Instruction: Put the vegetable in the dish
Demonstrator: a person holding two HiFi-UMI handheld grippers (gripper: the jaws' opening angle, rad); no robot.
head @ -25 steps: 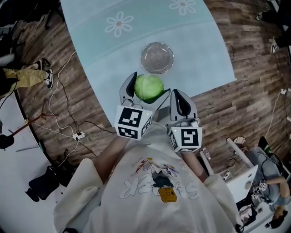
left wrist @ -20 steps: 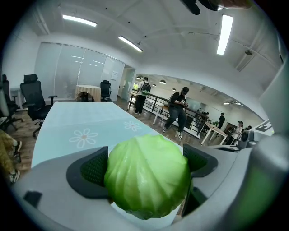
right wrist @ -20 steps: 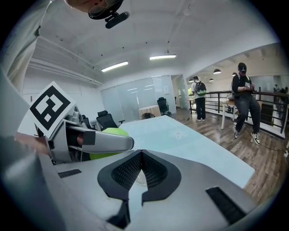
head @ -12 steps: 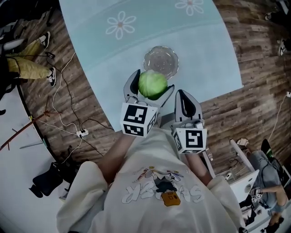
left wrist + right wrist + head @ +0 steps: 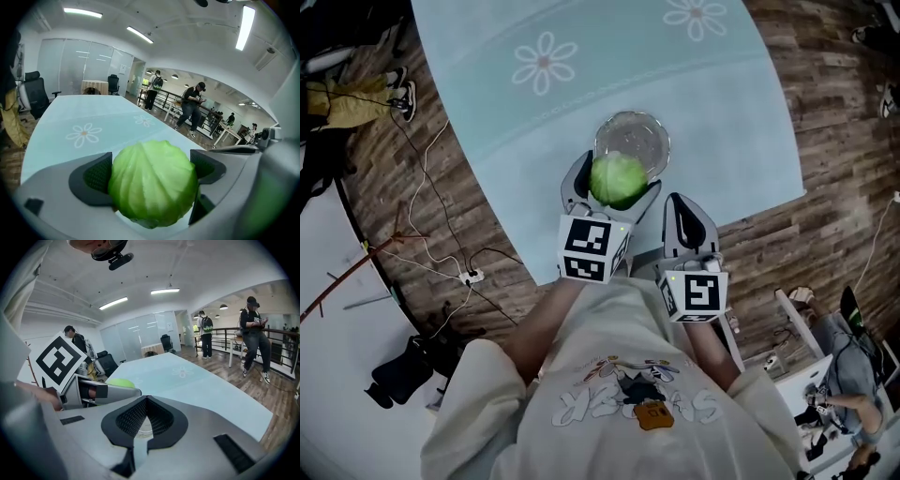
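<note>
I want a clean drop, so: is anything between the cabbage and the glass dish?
Nothing visible does. The left gripper holds the cabbage right at the glass dish's near rim. The dish looks empty, and the shut right gripper sits off to the side, clear of the path.

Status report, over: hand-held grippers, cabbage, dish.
Left hand-held gripper shut on cabbage. Right hand-held gripper shut, empty. Cabbage held over near rim of glass dish, not released. Nothing blocking.
</note>
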